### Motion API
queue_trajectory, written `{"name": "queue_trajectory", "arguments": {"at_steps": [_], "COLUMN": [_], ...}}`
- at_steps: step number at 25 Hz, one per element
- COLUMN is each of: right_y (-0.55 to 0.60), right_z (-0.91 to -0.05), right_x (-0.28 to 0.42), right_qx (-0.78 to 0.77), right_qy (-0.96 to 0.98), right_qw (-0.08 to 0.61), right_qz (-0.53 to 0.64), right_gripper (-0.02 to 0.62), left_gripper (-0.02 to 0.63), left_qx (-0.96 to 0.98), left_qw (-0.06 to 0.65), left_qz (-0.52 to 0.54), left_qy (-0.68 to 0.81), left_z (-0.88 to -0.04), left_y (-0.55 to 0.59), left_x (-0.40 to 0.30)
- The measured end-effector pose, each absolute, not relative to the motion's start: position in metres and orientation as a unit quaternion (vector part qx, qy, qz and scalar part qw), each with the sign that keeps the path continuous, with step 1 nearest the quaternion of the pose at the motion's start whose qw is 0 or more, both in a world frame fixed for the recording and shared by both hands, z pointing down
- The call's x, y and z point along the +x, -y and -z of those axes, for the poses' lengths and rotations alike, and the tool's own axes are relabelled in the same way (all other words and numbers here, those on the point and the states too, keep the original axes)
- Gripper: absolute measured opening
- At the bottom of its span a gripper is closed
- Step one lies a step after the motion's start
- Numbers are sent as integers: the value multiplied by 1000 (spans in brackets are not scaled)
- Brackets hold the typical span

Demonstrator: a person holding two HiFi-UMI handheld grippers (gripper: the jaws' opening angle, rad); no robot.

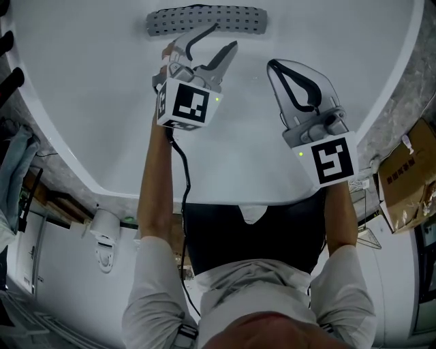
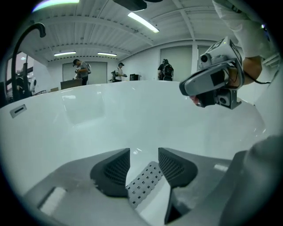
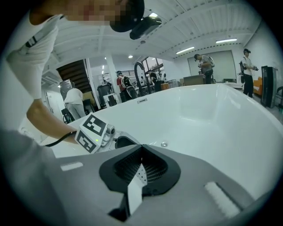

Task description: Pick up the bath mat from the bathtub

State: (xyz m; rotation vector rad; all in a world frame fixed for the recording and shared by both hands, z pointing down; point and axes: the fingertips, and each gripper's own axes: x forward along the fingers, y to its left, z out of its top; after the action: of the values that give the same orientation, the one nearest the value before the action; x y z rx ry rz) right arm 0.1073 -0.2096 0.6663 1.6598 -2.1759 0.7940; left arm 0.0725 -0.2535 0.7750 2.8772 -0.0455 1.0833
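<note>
The bath mat (image 1: 204, 20), grey and perforated, lies on the white bathtub's (image 1: 102, 123) floor at the far end in the head view. My left gripper (image 1: 223, 37) hangs just short of it with its jaws apart and nothing between them. In the left gripper view the mat (image 2: 143, 183) shows through the gap of that gripper (image 2: 143, 161). My right gripper (image 1: 271, 65) is further right and nearer to me, its fingertips touching. In the right gripper view its jaws (image 3: 141, 150) meet at the tips, and a sliver of mat (image 3: 138, 174) shows below.
The tub walls curve up on all sides. A black faucet (image 2: 26, 39) stands on the rim and a round fitting (image 3: 164, 144) sits in the tub wall. A cardboard box (image 1: 409, 184) lies outside the tub at the right. Several people stand far off.
</note>
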Motion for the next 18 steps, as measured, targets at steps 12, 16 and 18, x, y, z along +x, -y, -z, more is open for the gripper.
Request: {"name": "queue_trajectory", "arguments": {"at_steps": [12, 16, 18], "right_y": [200, 195, 193], "right_z": [-697, -707, -714], "right_x": [104, 98, 95], "right_qx": [579, 577, 576], "right_qy": [745, 742, 741], "right_qw": [142, 141, 141], "right_qz": [-298, -310, -315], "right_gripper": [3, 3, 3], "left_gripper": [266, 291, 299], "left_qx": [908, 902, 898], "left_qw": [25, 13, 5], "left_qz": [-417, -431, -440], "left_qy": [-2, -14, -24], "left_z": [-863, -882, -894], "left_y": [256, 254, 253], "left_x": [58, 57, 54]}}
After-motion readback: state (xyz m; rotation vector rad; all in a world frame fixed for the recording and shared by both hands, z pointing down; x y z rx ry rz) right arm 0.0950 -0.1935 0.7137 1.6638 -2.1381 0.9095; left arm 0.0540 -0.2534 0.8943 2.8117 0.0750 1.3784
